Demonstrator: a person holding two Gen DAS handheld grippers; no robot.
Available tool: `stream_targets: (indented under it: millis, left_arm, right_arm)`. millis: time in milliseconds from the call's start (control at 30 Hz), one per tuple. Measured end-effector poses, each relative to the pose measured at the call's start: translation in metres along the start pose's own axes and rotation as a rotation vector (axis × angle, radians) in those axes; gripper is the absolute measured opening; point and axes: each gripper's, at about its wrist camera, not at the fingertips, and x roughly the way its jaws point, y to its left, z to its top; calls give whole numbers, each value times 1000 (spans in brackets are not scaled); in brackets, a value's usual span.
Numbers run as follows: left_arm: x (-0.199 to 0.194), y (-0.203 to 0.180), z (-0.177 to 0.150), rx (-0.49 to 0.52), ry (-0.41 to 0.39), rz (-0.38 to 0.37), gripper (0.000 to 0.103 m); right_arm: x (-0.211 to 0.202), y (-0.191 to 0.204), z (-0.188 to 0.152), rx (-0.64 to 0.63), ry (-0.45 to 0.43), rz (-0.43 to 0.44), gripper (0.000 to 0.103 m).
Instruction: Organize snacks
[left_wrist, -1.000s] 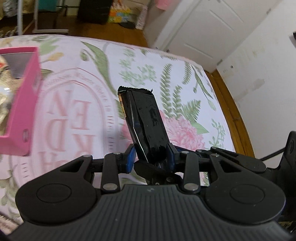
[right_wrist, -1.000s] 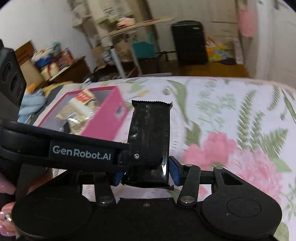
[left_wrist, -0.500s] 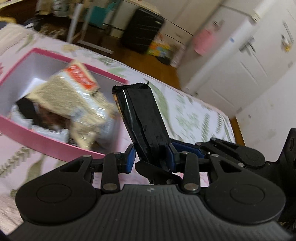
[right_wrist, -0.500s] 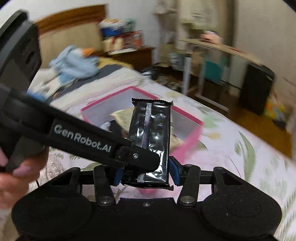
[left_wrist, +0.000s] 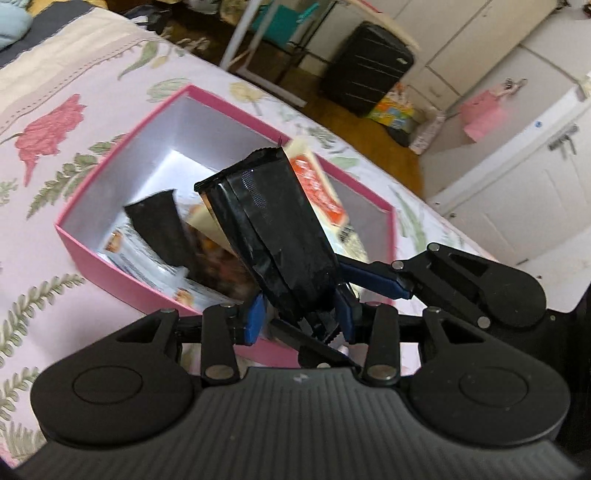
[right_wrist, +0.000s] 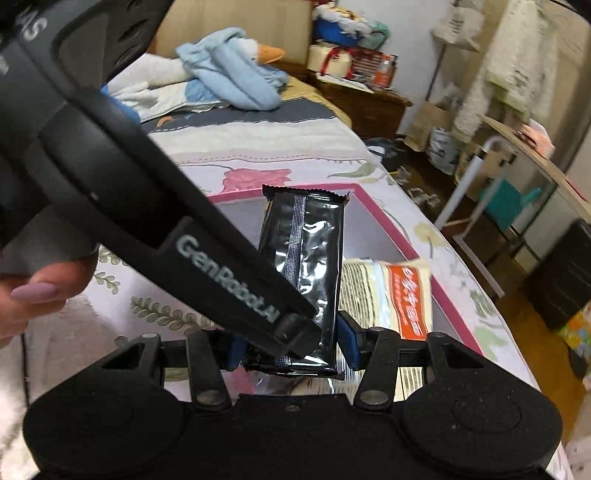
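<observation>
One black snack packet (left_wrist: 273, 236) is held over the open pink box (left_wrist: 96, 254). My left gripper (left_wrist: 299, 317) has the packet's lower end between its blue pads, and its jaws are opening. My right gripper (right_wrist: 291, 347) is shut on the same packet (right_wrist: 303, 266) across its width. The left gripper's finger (right_wrist: 221, 266) crosses the right wrist view, and the right gripper's finger (left_wrist: 373, 280) enters the left wrist view from the right. Inside the box lie a beige packet with an orange-red label (left_wrist: 317, 184), another black packet (left_wrist: 159, 225) and clear printed wrappers (left_wrist: 125, 251).
The box stands on a floral bedspread (left_wrist: 55, 147). Past the bed's edge are a black suitcase (left_wrist: 365, 70), a white table frame (right_wrist: 465, 192) and white cupboard doors (left_wrist: 517, 177). A blue plush toy (right_wrist: 229, 81) lies at the bed's head. A person's hand (right_wrist: 37, 291) holds the left gripper.
Both grippers carried the black packet from over the bare floral spread to above the pink box. Both views rolled, so the box's inside now shows under the packet.
</observation>
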Motion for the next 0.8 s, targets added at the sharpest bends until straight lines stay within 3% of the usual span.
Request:
stream_targets:
  millis: [67,200,300,400,600,800]
  left_arm:
    - [5,5,4,-4,8,30,41]
    - [13,11,8,-18,4,89,57]
    - [11,12,5,-3,-22,111,59]
    - [7,9,0,24,-54,115,60]
    - [-4,-1,-16,76,-119,112,60]
    - [-26,-28,-34,168,-147,77,60]
  right_arm:
    - [9,0,2,-25,-4,15,55]
    - [16,6,-1,-33,-33,-8,65]
    - [6,0,-11,67,-69,41,73]
    - [-9,-6,-26,182,-113,51,74]
    - [-49,-12,-74,460,-155,-3,74]
    - [-95,-12,-107,571,-191,-96,74]
